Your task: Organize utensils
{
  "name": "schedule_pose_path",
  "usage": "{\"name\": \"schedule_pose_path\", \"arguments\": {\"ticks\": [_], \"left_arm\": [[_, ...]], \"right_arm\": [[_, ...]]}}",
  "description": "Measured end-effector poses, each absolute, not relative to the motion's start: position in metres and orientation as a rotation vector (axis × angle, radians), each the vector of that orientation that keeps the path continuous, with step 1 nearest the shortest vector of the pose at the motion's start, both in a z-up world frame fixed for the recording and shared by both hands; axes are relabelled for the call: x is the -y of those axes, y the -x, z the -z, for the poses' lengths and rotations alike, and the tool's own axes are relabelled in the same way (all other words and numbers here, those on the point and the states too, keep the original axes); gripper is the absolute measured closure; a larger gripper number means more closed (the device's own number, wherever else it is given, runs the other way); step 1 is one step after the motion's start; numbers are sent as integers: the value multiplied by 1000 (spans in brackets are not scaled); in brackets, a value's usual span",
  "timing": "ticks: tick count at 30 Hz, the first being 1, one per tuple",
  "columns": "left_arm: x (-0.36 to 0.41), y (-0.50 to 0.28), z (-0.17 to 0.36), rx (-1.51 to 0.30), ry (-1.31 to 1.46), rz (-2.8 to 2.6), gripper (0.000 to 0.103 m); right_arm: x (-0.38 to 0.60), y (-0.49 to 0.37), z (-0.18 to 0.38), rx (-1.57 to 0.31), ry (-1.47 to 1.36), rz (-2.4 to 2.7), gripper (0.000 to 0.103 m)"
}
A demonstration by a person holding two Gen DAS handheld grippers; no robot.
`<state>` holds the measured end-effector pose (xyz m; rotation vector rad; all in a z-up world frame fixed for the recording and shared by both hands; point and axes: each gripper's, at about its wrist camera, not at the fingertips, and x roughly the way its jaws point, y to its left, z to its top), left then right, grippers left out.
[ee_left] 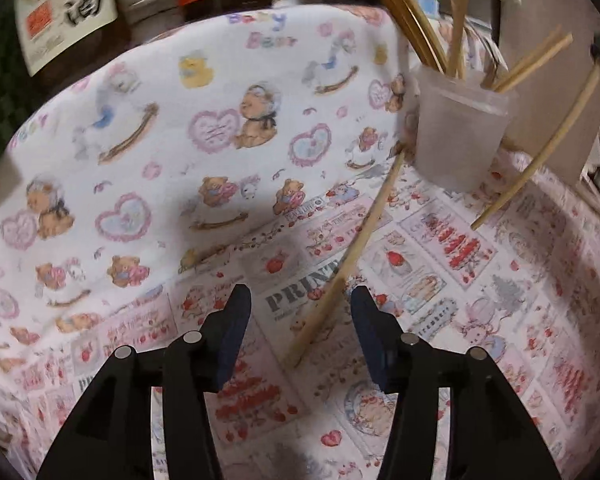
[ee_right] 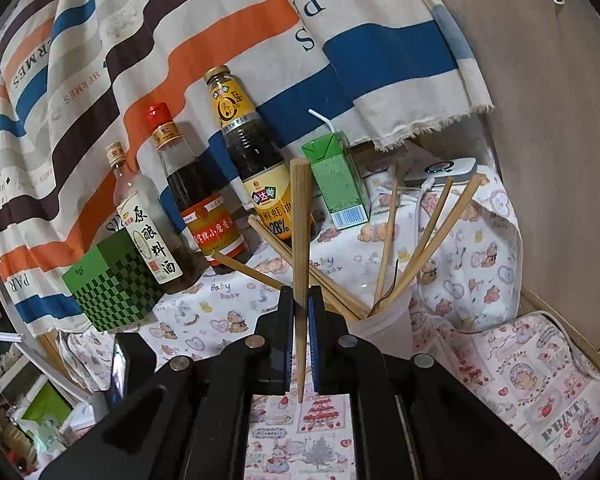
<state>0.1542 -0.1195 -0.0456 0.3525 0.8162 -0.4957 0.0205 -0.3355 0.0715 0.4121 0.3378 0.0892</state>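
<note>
Printed cloth (ee_left: 148, 128) over table, left tongs (ee_left: 300, 300) spread, right tongs (ee_right: 300, 300) pinching chopstick (ee_right: 300, 216)

Three bottles (ee_right: 236, 152), two green cartons (ee_right: 335, 178), one cup (ee_left: 457, 128), several chopsticks (ee_left: 339, 276).

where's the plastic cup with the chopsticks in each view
Left wrist view: the plastic cup stands upper right on the printed cloth, chopsticks sticking out of it.
Right wrist view: the plastic cup is just right of centre, low, partly behind the right gripper, which is shut on one chopstick.
Shared landmark: the rice wine bottle with the white label.
</note>
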Motion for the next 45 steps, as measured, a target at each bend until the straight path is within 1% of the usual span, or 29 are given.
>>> {"name": "schedule_pose_path", "arguments": {"ticks": [2, 3, 4, 5, 6, 10, 15, 19, 24, 25, 28, 33, 36, 41, 42, 43, 44, 45], "left_arm": [[123, -157, 54, -864, -368, 507, 53], [121, -156, 54, -855, -359, 512, 56], [119, -156, 54, -863, -361, 507, 67], [116, -156, 54, -875, -341, 525, 84], [112, -156, 54, -892, -318, 550, 89], [103, -136, 53, -868, -356, 559, 93], [83, -81, 40, -812, -345, 551, 96], [64, -43, 14, -713, -284, 505, 97], [44, -27, -34, -568, -132, 472, 98], [43, -25, -45, -529, -120, 460, 103], [39, -18, -76, -433, -72, 421, 103], [51, -25, -107, -401, -55, 402, 103], [60, -33, -100, -439, -89, 387, 103], [73, -38, -49, -570, -150, 378, 102], [74, -38, -39, -591, -151, 380, 98], [76, -38, -31, -611, -147, 389, 93], [78, -38, -24, -626, -144, 393, 85], [81, -40, -18, -638, -144, 391, 81]], "right_arm": [[337, -19, -73, -333, -418, -93, 95], [337, -19, -73, -330, -419, -92, 95], [338, -18, -73, -329, -421, -92, 95], [338, -18, -74, -328, -423, -92, 95], [338, -17, -74, -327, -425, -91, 95], [340, -17, -74, -327, -431, -92, 95], [342, -16, -76, -326, -452, -105, 95], [343, -14, -77, -319, -456, -104, 95], [343, -15, -76, -321, -453, -99, 95], [344, -15, -76, -322, -455, -97, 95], [346, -15, -76, -319, -464, -96, 95], [347, -12, -79, -299, -451, -84, 95], [348, -12, -80, -302, -458, -92, 95], [346, -10, -82, -300, -453, -103, 95], [346, -10, -82, -301, -451, -105, 95], [345, -10, -81, -301, -449, -106, 95], [345, -10, -81, -302, -446, -106, 95], [344, -11, -81, -304, -441, -106, 95]]}}
